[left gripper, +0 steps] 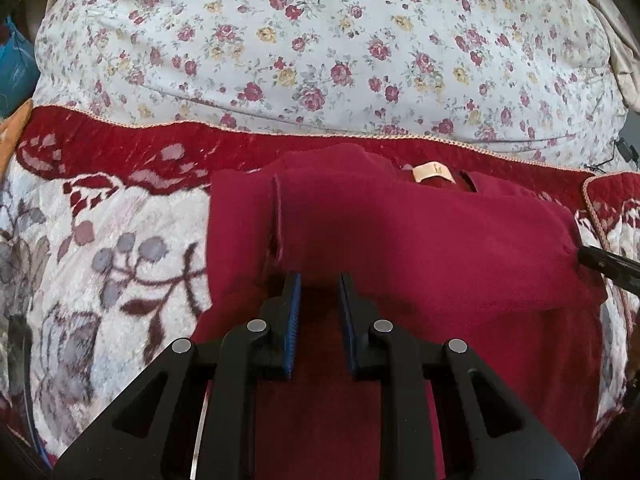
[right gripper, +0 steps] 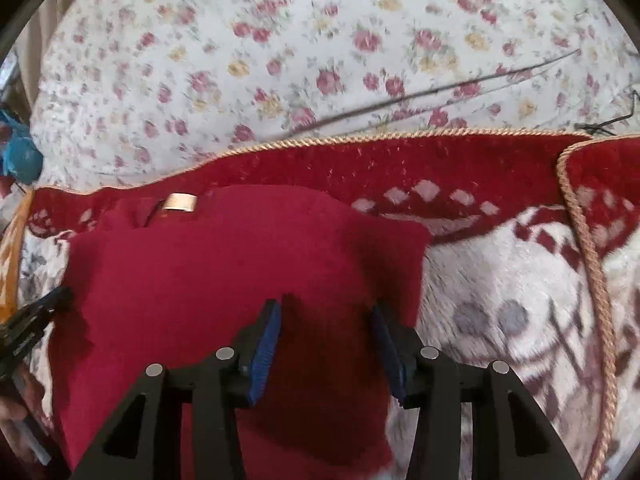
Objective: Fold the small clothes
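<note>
I see the dark red fleece garment (left gripper: 400, 232) lying partly folded on the red-and-white patterned plush blanket (left gripper: 112, 240), tan neck label (left gripper: 433, 172) at 12 o'clock. My left gripper (left gripper: 319, 280) has jaws narrowly apart, empty, over the near hem. My right gripper (right gripper: 326, 308) is wide apart, empty, at the garment's 3 o'clock edge. Risk: pinching blanket pile with the fleece would drag both; thick fleece may spring open. The gold cord trim (right gripper: 592, 264) at 3 o'clock could snag. The floral quilt (left gripper: 320, 40) bulges at 12 o'clock, limiting space.

My left gripper (left gripper: 319, 280) and right gripper (right gripper: 326, 308) are showing matte black frames, round silver rivets, and ribbed blue pads lining my fingers (left gripper: 295, 300).
</note>
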